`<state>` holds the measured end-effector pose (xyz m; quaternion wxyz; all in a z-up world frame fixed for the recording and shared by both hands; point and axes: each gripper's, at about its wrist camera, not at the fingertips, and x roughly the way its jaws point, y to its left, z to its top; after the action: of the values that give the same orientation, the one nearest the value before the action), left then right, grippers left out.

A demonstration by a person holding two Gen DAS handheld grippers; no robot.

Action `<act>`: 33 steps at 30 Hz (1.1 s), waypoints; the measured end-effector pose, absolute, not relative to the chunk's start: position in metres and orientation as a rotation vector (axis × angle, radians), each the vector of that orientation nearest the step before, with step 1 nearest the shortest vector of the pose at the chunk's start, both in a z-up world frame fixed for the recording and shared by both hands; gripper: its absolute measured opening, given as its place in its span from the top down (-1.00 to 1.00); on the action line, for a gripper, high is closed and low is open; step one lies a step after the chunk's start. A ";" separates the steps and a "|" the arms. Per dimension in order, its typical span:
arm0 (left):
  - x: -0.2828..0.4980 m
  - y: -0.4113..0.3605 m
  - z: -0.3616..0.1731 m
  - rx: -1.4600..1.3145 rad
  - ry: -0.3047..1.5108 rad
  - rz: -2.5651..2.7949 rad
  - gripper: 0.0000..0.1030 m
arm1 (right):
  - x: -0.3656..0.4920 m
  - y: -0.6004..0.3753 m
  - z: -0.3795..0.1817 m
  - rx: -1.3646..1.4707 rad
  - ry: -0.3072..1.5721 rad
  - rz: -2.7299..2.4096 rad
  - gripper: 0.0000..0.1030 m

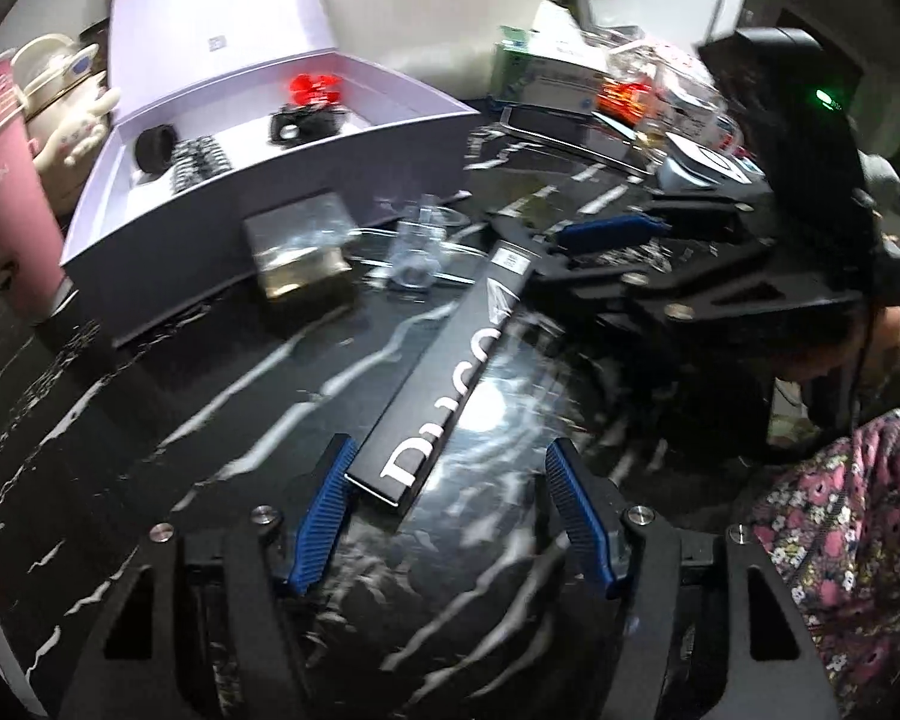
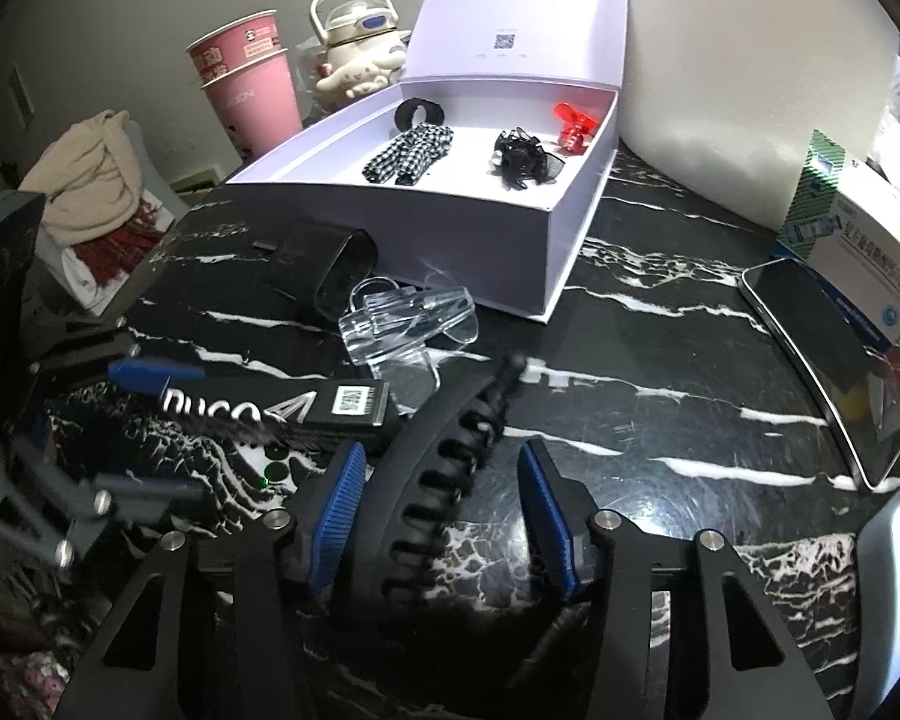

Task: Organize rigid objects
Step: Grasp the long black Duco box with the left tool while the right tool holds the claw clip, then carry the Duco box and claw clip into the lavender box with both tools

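Left claw [image 1: 447, 510] half-open round black box [image 1: 444, 372], right claw [image 2: 444, 510] grip on blurry hair clip [image 2: 444, 462] unclear.

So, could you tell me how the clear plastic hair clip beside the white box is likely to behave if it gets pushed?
The clear hair clip looks like rigid, thin plastic, so probably stiff, light and somewhat brittle. It lies on the glossy marble tabletop, so it would likely slide rather than roll. Its curved teeth may make it rock or tip.

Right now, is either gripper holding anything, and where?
Nothing held: black box end lies between left fingers, black claw clip between right fingers; neither clamped.
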<state>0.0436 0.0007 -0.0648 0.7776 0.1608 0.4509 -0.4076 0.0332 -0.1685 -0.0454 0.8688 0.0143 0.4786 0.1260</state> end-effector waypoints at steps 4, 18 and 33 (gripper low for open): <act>0.045 -0.005 -0.064 0.327 0.979 -0.886 -0.26 | 0.032 -0.165 -0.046 0.000 0.994 0.262 0.23; 0.068 -0.037 -0.066 0.333 0.940 -0.793 0.14 | 0.023 -0.183 -0.044 0.023 1.006 0.265 0.28; 0.073 -0.044 -0.065 0.262 1.014 -0.743 0.64 | 0.025 -0.183 -0.046 -0.060 0.971 0.221 0.43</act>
<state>0.0734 -0.0440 -0.0647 0.8008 0.1220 0.4729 -0.3466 0.0246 -0.1825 -0.0464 0.8782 -0.0287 0.4655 0.1060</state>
